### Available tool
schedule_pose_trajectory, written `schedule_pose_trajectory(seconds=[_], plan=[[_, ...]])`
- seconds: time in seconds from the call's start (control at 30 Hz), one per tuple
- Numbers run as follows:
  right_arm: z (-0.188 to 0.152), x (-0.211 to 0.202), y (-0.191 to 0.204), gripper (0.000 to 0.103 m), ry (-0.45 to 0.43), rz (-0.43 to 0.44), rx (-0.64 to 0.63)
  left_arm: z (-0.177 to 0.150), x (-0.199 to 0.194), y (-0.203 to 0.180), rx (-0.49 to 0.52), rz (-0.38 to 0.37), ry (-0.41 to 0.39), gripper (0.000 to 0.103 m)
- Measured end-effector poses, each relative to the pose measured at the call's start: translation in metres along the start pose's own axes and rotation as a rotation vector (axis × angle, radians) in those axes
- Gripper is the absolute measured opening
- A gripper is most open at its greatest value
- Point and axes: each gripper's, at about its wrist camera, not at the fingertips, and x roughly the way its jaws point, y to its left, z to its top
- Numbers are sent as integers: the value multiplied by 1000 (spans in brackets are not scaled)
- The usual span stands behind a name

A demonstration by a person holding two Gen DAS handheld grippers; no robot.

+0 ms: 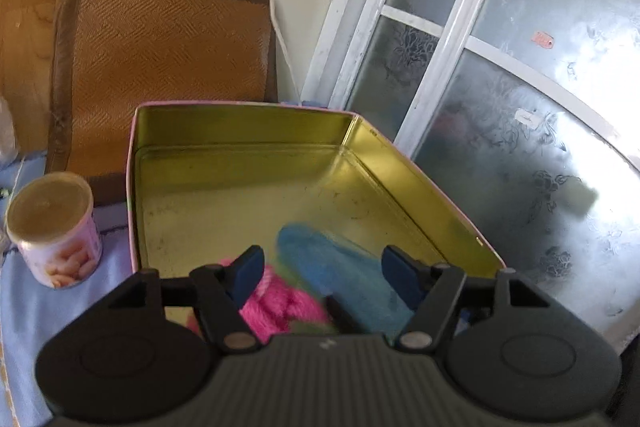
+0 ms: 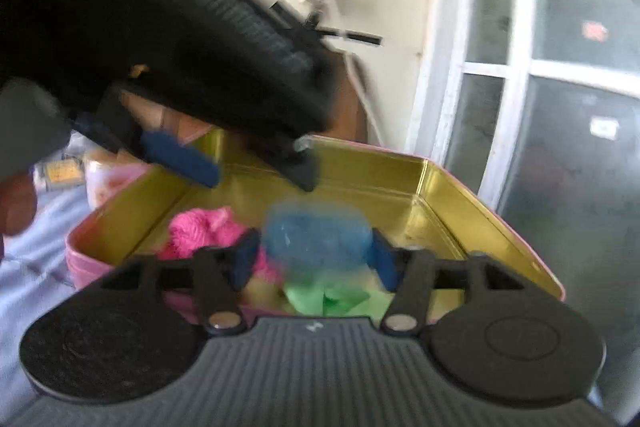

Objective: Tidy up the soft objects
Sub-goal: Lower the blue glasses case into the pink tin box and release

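Note:
An open tin [image 1: 240, 131], gold inside and pink outside, stands in front of both grippers; the right wrist view shows the tin [image 2: 440, 195] too. In it lie a pink yarn bundle [image 1: 280, 299] [image 2: 200, 231], a fluffy blue piece [image 1: 344, 267] and a green piece [image 2: 340, 301]. My left gripper [image 1: 324, 273] [image 2: 240, 167] hovers open over the tin with nothing gripped. The blue piece [image 2: 318, 239] sits blurred between the pads of my right gripper [image 2: 316, 261]. Its edges look just clear of the pads.
A can with a pink label [image 1: 56, 227] stands left of the tin on a light blue cloth [image 1: 40, 307]. Behind are a woven brown chair back [image 1: 160, 47], a white cable [image 1: 276, 19] and a frosted window [image 1: 500, 67] at the right.

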Motion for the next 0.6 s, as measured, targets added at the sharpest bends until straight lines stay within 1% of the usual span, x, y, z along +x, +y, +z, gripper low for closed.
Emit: schedule_pose_trajectory(seconds=[0.03, 0.13, 0.23, 0.33, 0.4, 0.43, 0.5, 0.53, 0.6], plan=[[-1, -1, -4, 64, 7, -25, 13, -2, -4, 2, -3, -11, -4, 67], [-3, -8, -9, 64, -14, -53, 34, -6, -22, 12, -1, 2, -29, 70], [1, -11, -5, 64, -34, -31, 61, -13, -48, 29, -24, -2, -60, 72], [8, -18, 8, 64, -87, 15, 69, -27, -79, 52, -34, 32, -95, 72], [15, -25, 18, 64, -120, 77, 61, -40, -102, 74, -53, 70, -119, 72], [18, -29, 26, 64, -129, 123, 54, -47, -114, 87, -66, 94, -128, 73], [23, -34, 43, 64, -135, 211, 31, -63, -135, 117, -96, 167, -144, 73], [24, -36, 54, 64, -130, 255, 15, -73, -145, 134, -120, 212, -148, 73], [26, -34, 78, 64, -92, 353, -11, -89, -162, 167, -172, 295, -147, 73]])
